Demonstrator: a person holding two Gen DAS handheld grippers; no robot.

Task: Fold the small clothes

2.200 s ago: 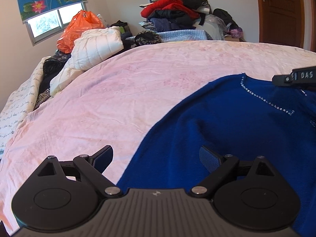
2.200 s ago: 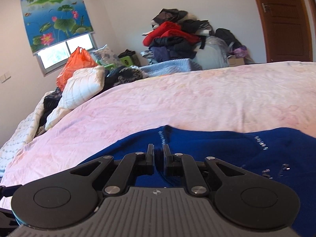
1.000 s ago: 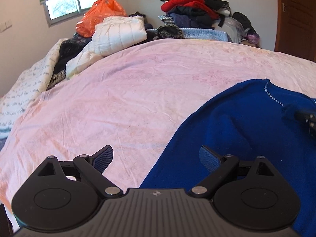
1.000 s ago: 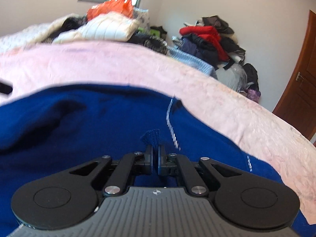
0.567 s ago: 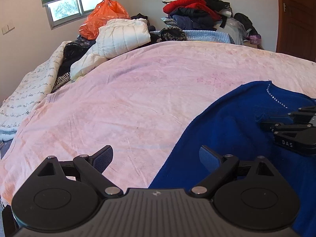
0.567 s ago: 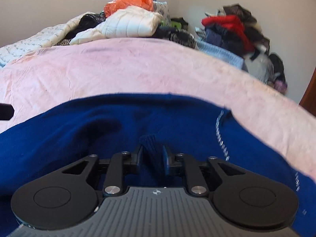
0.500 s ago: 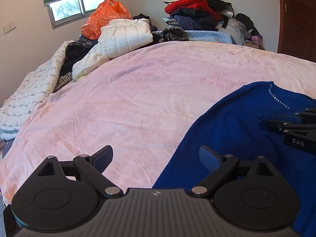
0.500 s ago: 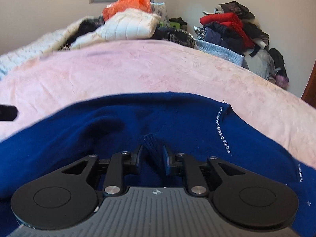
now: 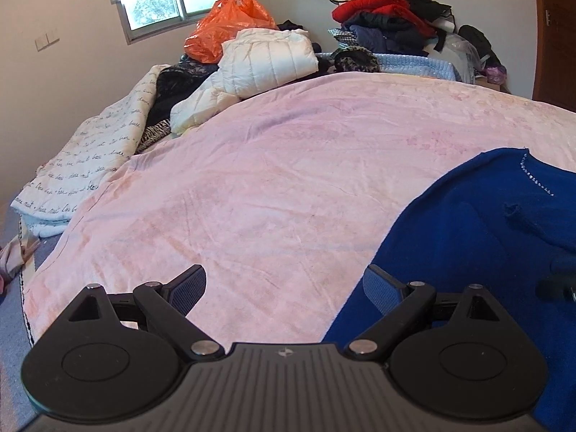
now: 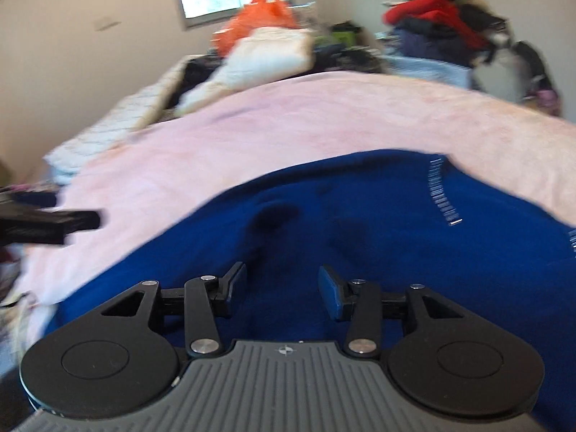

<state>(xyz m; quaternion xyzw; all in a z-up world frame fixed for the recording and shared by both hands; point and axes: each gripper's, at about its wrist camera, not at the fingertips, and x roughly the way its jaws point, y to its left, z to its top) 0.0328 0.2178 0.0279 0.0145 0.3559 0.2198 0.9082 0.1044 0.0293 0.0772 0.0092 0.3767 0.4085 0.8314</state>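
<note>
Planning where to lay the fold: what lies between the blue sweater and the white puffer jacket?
Only bare pink blanket between blue sweater and white puffer jacket, per the left wrist view.

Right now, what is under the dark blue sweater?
The dark blue sweater lies on the pink fleece blanket spread over the bed. Whatever else sits beneath the sweater is covered.

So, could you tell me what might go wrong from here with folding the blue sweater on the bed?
1. The right claw has just been opening and nothing is pinched between its fingers now, so the blue sweater may settle with the bumps and creases visible near its middle.
2. The left claw is open at the sweater's edge, half over the pink blanket; closing there could pinch blanket along with the sweater.
</note>
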